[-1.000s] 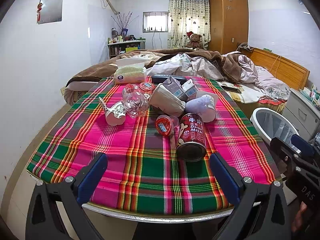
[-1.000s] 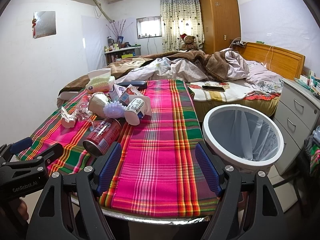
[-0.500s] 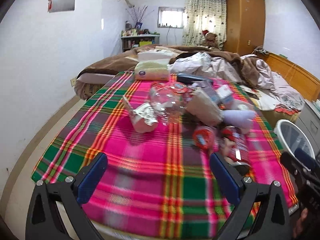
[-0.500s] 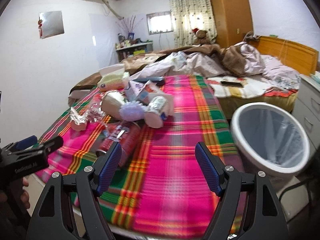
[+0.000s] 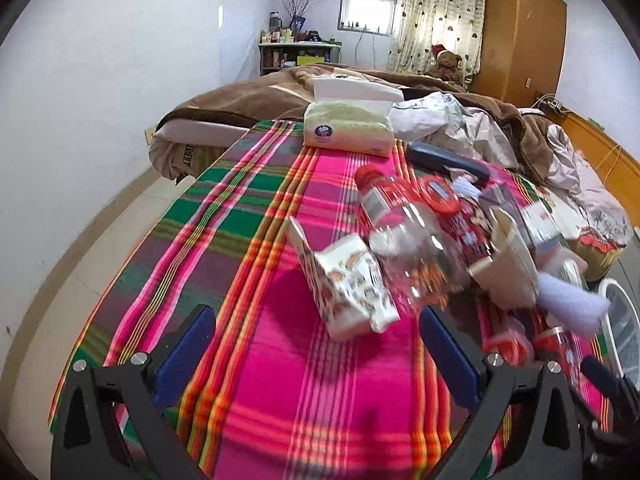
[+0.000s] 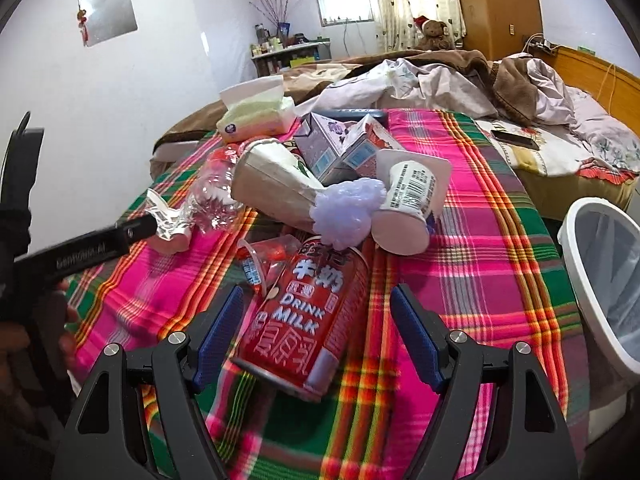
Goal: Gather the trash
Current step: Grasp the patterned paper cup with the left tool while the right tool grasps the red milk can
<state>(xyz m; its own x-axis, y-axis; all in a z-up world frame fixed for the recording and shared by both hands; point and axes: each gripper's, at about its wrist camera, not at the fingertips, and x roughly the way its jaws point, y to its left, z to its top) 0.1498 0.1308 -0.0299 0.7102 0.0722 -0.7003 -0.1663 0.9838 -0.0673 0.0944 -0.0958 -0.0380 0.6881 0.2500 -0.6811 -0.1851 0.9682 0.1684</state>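
Both grippers have advanced over the worktop (image 6: pixel 496 240). Right gripper (image 6: pixel 316 332), fingers spread, straddles one red milk can (image 6: pixel 308 312) lying near. Left gripper (image 5: pixel 316 354), spread too, faces one foil-lidded cup (image 5: pixel 348 292). One bin (image 6: pixel 608 280) stands right.

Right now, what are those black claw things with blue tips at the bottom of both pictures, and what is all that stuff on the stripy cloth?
They are grabbing tools a person holds, one per hand, each carrying a camera. The left tool faces a crumpled white printed carton. The right tool is open around a red milk can lying on its side, not squeezing it. Both hold nothing. On the pink and green plaid cloth lies trash: a clear plastic bottle and a white yogurt cup. The white bin stands beside the table.
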